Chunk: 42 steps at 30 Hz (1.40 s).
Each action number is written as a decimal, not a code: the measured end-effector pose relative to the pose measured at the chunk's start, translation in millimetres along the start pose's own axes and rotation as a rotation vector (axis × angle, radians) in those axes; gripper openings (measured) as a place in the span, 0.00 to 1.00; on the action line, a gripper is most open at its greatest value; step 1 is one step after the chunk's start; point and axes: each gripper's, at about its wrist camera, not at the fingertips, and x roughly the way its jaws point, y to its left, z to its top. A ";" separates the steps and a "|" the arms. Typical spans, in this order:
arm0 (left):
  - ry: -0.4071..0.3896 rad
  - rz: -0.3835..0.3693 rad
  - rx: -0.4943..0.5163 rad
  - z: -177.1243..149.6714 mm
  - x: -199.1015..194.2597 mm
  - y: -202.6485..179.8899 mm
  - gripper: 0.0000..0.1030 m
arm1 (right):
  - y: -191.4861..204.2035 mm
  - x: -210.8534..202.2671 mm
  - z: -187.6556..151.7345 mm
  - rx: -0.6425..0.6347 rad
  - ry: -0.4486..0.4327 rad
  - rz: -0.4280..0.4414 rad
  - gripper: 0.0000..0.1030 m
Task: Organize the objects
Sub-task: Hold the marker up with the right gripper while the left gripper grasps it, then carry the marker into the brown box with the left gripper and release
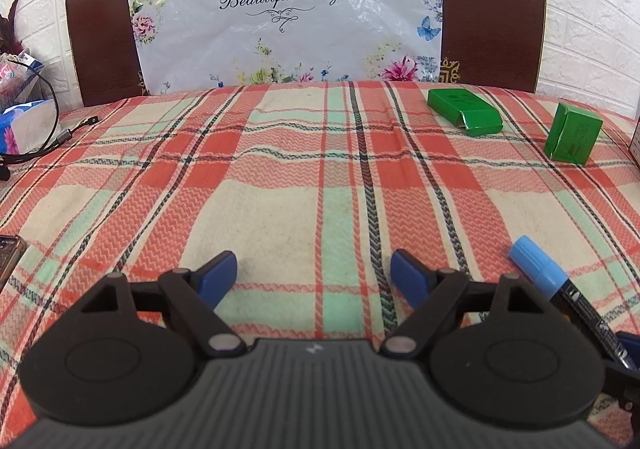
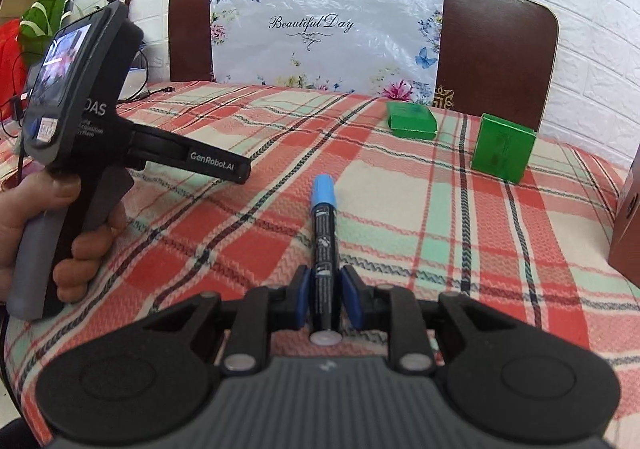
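Observation:
A black marker with a light blue cap (image 2: 323,245) points away from me, and my right gripper (image 2: 325,299) is shut on its barrel, just above the plaid cloth. The same marker (image 1: 560,289) shows at the lower right of the left wrist view. My left gripper (image 1: 314,275) stands open with nothing between its blue fingers (image 1: 218,275). Its body (image 2: 100,121), held by a hand (image 2: 60,233), fills the left of the right wrist view. Two green boxes sit far right: one lying flat (image 1: 464,111) (image 2: 412,121), one upright (image 1: 573,139) (image 2: 503,153).
A plaid cloth (image 1: 280,177) covers the table. A chair back with a floral plastic cover (image 1: 288,17) stands behind it. Cables and tissue packs (image 1: 24,125) lie at the left edge, a dark object (image 1: 8,257) at the near left, a brown box (image 2: 628,225) at the right.

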 end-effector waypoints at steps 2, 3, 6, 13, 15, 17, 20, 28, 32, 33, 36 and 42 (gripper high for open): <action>0.011 -0.002 -0.005 1.6 0.8 0.8 0.84 | -3.4 -0.7 -0.3 0.022 -0.001 0.008 0.22; 0.024 -0.001 -0.008 3.1 1.1 1.0 0.85 | -5.2 -0.7 -0.9 0.032 -0.002 0.013 0.23; 0.110 -0.007 -0.061 11.6 -2.3 2.0 0.85 | -8.2 -2.0 -5.1 0.053 -0.009 0.028 0.23; 0.296 -0.262 -0.186 24.3 -17.4 -28.1 0.85 | -16.0 -1.5 -5.4 0.105 -0.012 0.071 0.24; 0.330 -0.294 -0.170 22.6 -17.2 -47.5 0.85 | -19.7 -1.6 -5.4 0.128 -0.012 0.091 0.25; 0.345 -0.294 -0.134 20.8 -16.9 -67.7 0.85 | -23.9 -1.8 -5.6 0.153 -0.012 0.112 0.24; 0.344 -0.294 -0.106 20.8 -16.6 -85.8 0.66 | -28.2 -5.7 -6.6 0.176 -0.029 0.136 0.18; 0.367 -0.329 -0.097 30.2 -17.8 -111.5 0.31 | -39.6 -22.0 -8.5 0.222 -0.103 0.140 0.18; 0.351 -0.404 -0.093 52.1 -29.1 -137.5 0.26 | -54.4 -38.8 -7.3 0.237 -0.158 0.094 0.18; 0.333 -0.420 -0.073 60.0 -32.9 -148.1 0.26 | -60.3 -44.1 -6.2 0.241 -0.184 0.070 0.18; 0.262 -0.486 -0.003 88.7 -46.5 -188.5 0.25 | -84.4 -62.6 0.8 0.269 -0.272 -0.015 0.18; 0.133 -0.608 0.172 134.8 -61.6 -283.7 0.22 | -145.7 -90.0 14.4 0.321 -0.419 -0.227 0.18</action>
